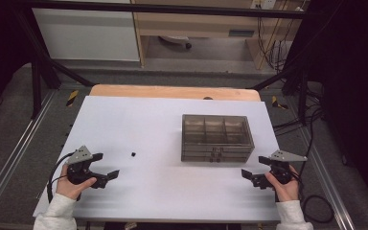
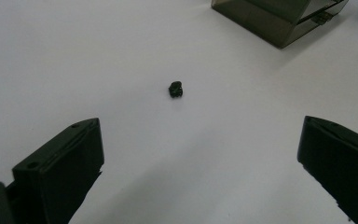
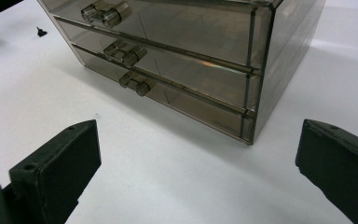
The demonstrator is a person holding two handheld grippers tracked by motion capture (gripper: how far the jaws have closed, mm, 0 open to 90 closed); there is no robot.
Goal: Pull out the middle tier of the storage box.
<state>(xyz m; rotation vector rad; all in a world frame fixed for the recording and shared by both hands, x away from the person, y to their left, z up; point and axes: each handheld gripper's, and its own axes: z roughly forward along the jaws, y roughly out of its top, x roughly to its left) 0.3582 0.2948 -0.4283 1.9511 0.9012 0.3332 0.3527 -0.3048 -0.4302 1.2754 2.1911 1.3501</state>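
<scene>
A small black piece (image 1: 133, 154) lies alone on the white table (image 1: 139, 120), a short way ahead of my left gripper (image 1: 107, 165). That gripper (image 2: 200, 128) stands open, the piece (image 2: 175, 89) lying beyond its jaws with nothing between them. A smoke-tinted clear cabinet (image 1: 215, 136) with three shut drawers sits right of centre, its knobs facing the person. My right gripper (image 1: 255, 166) is open near the cabinet's front right corner. In the right gripper view the cabinet (image 3: 191, 60) is just ahead of the open gripper (image 3: 198, 128), and the black piece (image 3: 40, 31) is far off.
A wooden table edge (image 1: 172, 91) shows behind the white top. Black frame posts (image 1: 36, 72) stand at the left and right. Cables (image 1: 311, 120) lie on the floor at the right. A corner of the cabinet (image 2: 279, 18) appears in the left gripper view.
</scene>
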